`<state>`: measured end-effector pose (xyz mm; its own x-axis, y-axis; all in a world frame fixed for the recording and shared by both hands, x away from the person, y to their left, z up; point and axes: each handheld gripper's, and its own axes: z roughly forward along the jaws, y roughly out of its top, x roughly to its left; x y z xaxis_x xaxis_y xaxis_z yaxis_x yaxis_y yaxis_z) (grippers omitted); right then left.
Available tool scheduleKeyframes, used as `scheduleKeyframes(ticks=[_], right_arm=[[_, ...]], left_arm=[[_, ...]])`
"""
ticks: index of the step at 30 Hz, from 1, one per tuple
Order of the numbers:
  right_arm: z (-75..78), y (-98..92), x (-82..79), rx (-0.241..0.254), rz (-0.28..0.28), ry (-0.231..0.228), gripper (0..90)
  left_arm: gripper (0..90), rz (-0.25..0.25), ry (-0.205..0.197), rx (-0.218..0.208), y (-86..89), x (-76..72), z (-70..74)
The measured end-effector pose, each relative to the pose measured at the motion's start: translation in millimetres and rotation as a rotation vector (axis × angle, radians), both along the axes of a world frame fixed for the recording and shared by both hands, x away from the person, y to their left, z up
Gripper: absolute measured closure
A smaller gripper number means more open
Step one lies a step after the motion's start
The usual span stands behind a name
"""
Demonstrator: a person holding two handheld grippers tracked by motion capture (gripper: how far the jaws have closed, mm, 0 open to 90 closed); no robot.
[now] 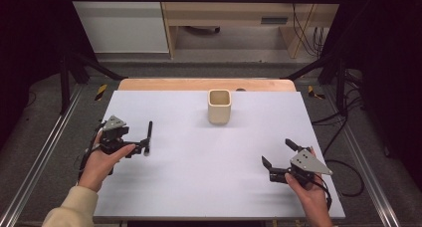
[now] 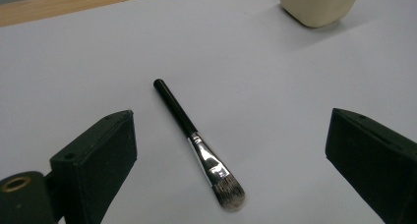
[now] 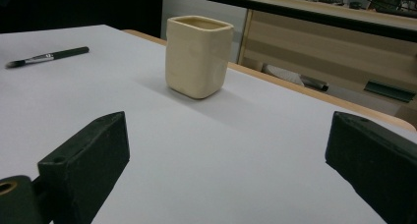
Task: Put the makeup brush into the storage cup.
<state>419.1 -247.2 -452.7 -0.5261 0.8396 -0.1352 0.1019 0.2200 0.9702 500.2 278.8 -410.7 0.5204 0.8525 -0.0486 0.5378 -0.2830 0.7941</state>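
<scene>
Makeup brush [image 2: 196,144] with a black handle, silver ferrule and dark bristles lies flat on the pale table [image 1: 199,177], directly ahead of the left gripper [image 2: 231,150] and between its two black jaws, which stand wide apart and touch nothing. The bristle end points back toward that gripper; the handle tip points away from it. In the high view the brush [image 1: 148,136] sits just beside the gripper's front, at the left side of the table.

Farther ahead of the left gripper, and off to one side, stands a cream square cup [image 1: 219,106], upright and open at the top. The right gripper [image 3: 226,155] faces this cup [image 3: 198,55] from well back, its jaws also spread wide and holding nothing.

Likely risks, as a judgement: the brush is thin and lies low, so jaws closing too high could pinch air, and jaws closing off-centre could roll or flick it aside. A grip on the soft bristles rather than the handle or ferrule would probably slip. The cup looks light, so a brush carried in at a slant could tip or push it.
</scene>
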Motion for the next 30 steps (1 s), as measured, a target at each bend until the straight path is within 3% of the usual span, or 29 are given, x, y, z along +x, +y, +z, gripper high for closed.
scheduleKeyframes(ticks=[10, 12, 17, 22, 30], right_arm=[[0.0, -0.6, -0.2, 0.005, -0.008, 0.01, 3.4], [-0.2, -0.7, 0.1, 0.005, -0.009, 0.014, 3.4], [0.0, -1.0, 0.0, 0.007, -0.01, 0.018, 3.4], [0.4, -1.5, 0.0, 0.012, -0.011, 0.022, 3.4], [0.8, -2.2, 0.5, 0.016, -0.011, 0.024, 3.4]], left_arm=[[7.3, 0.011, 0.053, 0.074, -20.8, 19.7, 1.5], [8.2, 0.014, 0.081, 0.119, -26.0, 25.9, 0.3], [9.9, 0.038, 0.118, 0.157, -32.6, 33.9, -1.3], [11.1, 0.073, 0.14, 0.185, -33.8, 40.3, -3.1], [11.4, 0.114, 0.179, 0.185, -32.3, 45.3, -9.0]])
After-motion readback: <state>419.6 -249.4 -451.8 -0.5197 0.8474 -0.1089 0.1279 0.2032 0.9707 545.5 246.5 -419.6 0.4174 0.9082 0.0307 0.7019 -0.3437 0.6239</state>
